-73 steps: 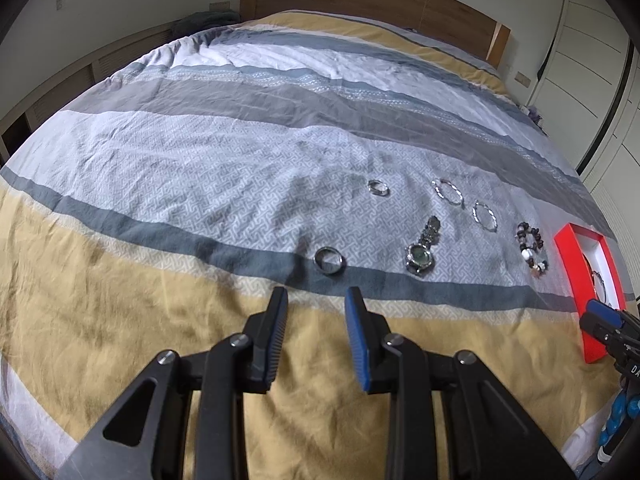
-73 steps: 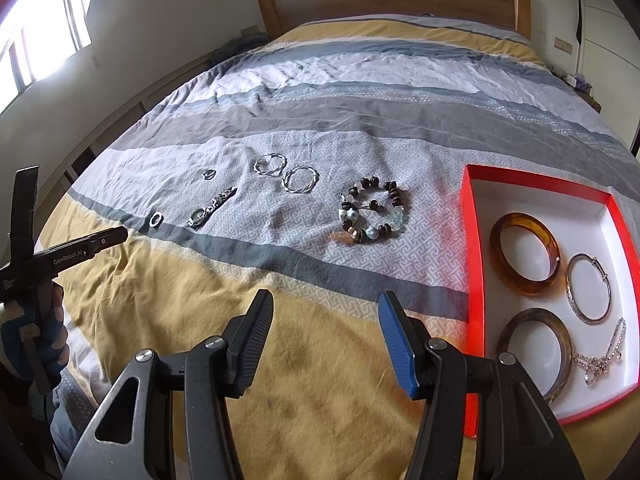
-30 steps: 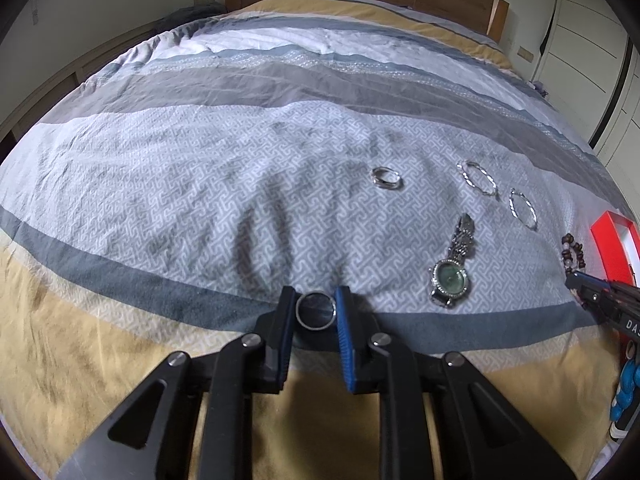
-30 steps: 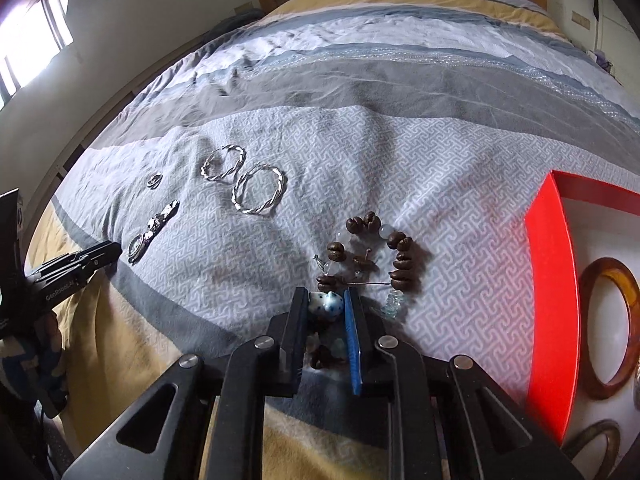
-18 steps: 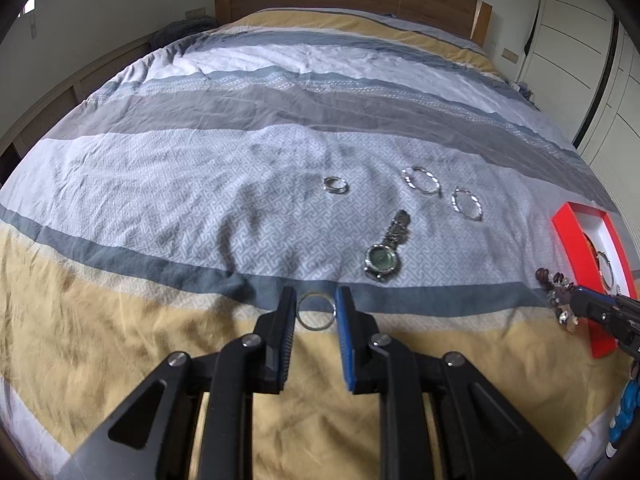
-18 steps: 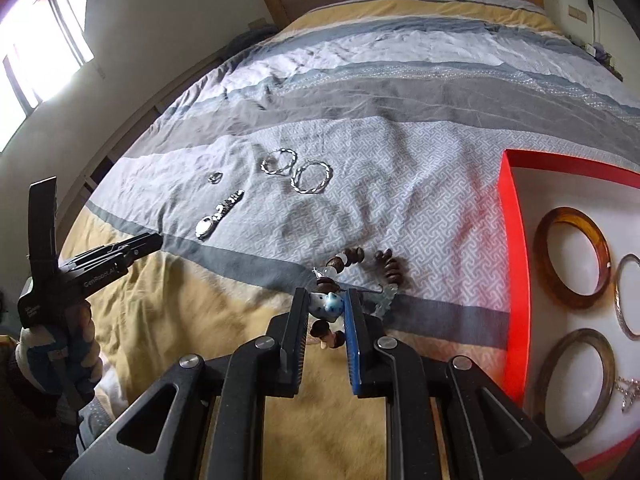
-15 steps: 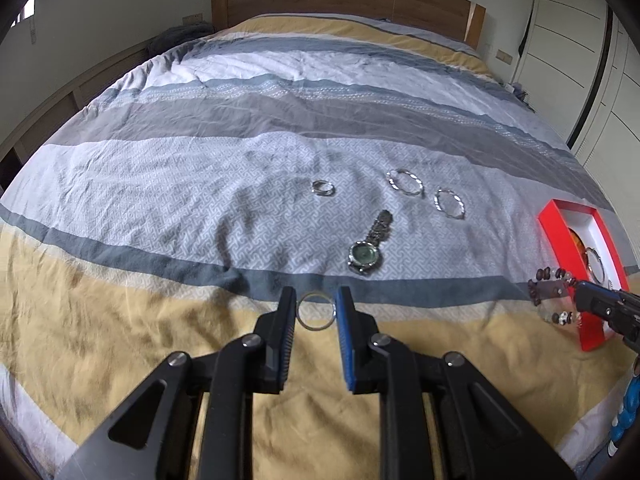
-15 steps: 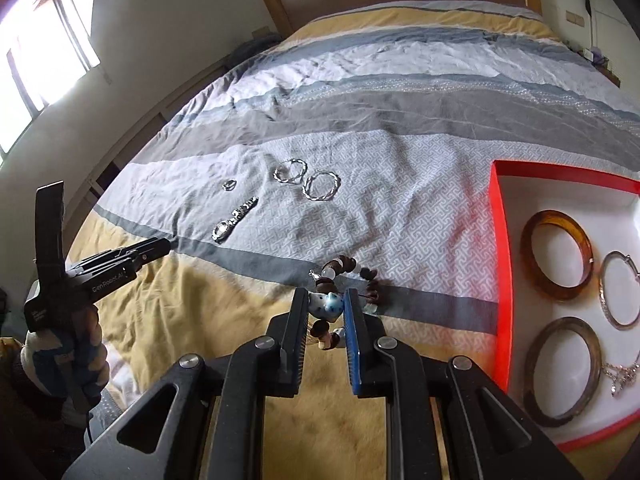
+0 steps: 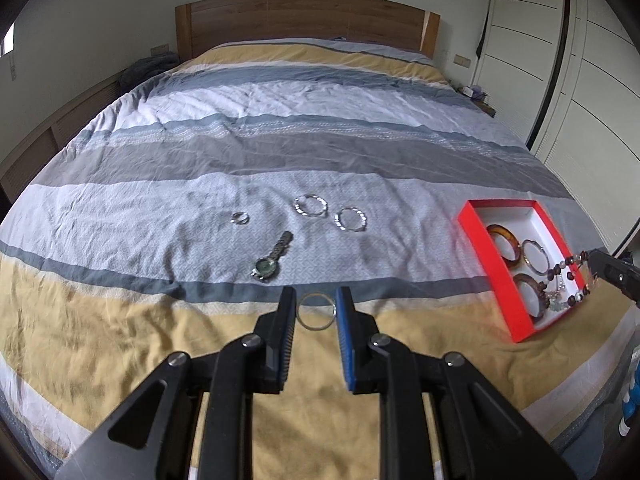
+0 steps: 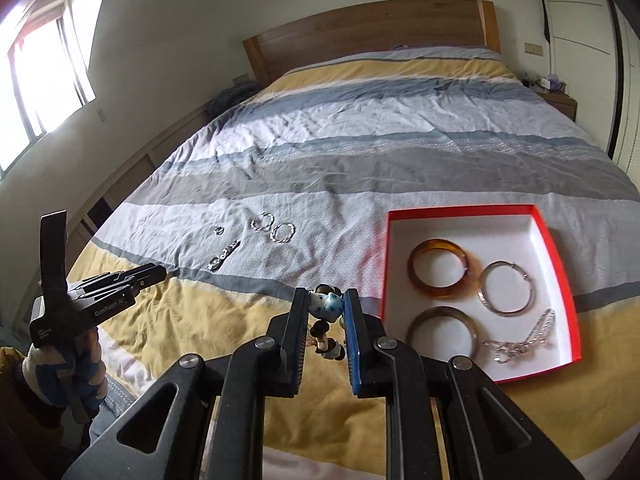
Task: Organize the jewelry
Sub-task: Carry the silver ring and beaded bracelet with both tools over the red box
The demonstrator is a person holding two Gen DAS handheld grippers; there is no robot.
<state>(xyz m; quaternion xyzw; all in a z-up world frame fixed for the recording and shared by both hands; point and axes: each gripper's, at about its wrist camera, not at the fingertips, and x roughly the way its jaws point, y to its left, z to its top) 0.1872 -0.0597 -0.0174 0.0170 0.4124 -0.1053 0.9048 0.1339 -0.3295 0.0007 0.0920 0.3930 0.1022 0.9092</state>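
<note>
My left gripper is shut on a silver ring and holds it above the bed. My right gripper is shut on the blue-white bead of a brown beaded bracelet, whose beads hang below the fingers. In the left wrist view the bracelet dangles over the red jewelry box. The box holds an amber bangle, a dark bangle, a silver bangle and a chain.
On the striped duvet lie a watch, a small ring and two twisted silver hoops. The wooden headboard is at the far end. Wardrobe doors stand at the right.
Both grippers have lifted and pulled back from the bed with their pieces. The right gripper has carried the beaded bracelet rightward toward the red box.
</note>
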